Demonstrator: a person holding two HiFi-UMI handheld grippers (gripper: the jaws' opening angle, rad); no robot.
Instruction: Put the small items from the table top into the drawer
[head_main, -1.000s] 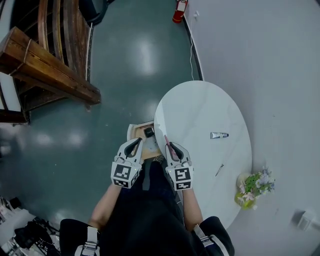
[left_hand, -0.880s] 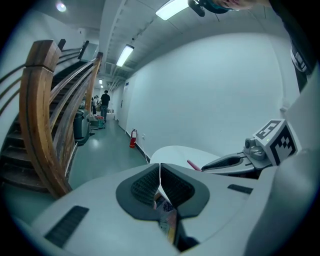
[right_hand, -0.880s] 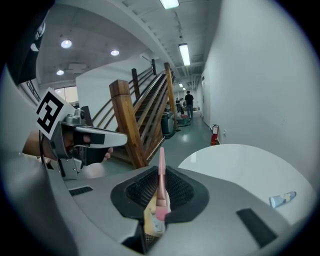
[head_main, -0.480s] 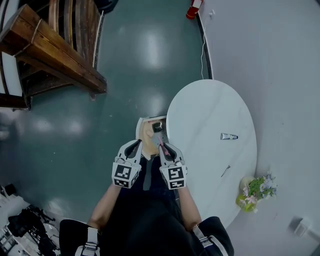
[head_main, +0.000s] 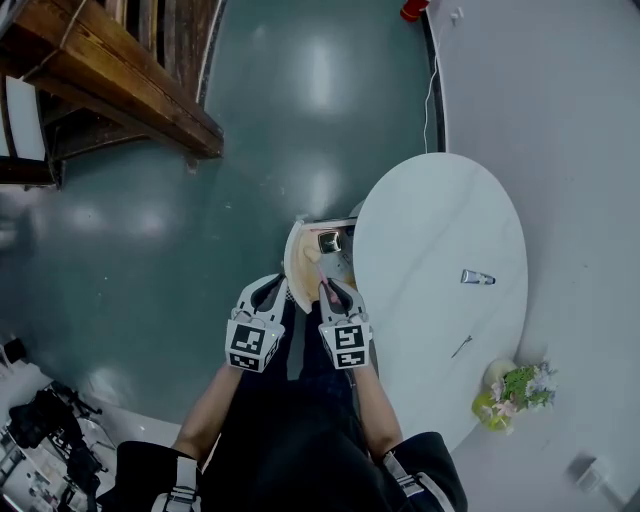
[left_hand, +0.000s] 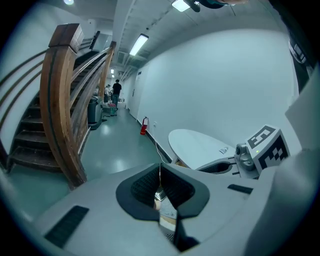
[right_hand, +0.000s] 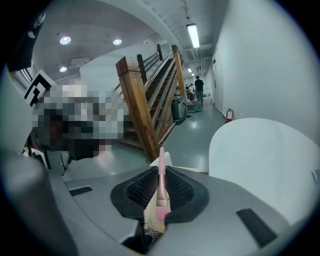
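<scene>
The wooden drawer (head_main: 298, 265) stands pulled out at the left end of the white oval table (head_main: 440, 230), with a small dark box (head_main: 328, 241) inside it. My right gripper (head_main: 332, 291) hangs over the drawer's near part, shut on a slim pink stick (right_hand: 161, 156) that pokes out past its fingertips. Just left of the drawer, my left gripper (head_main: 271, 290) is shut with nothing between its pads (left_hand: 172, 187). A small grey tube (head_main: 477, 277) and a thin dark stick (head_main: 462, 346) lie on the table top.
A vase of flowers (head_main: 515, 388) stands at the table's near right end by the white wall. A wooden staircase (head_main: 110, 80) rises at the upper left over the green floor. A red fire extinguisher (head_main: 413, 10) and a cable sit by the wall.
Both grippers have sunk and moved forward. The right one has carried the pink stick from the table's edge to over the drawer.
</scene>
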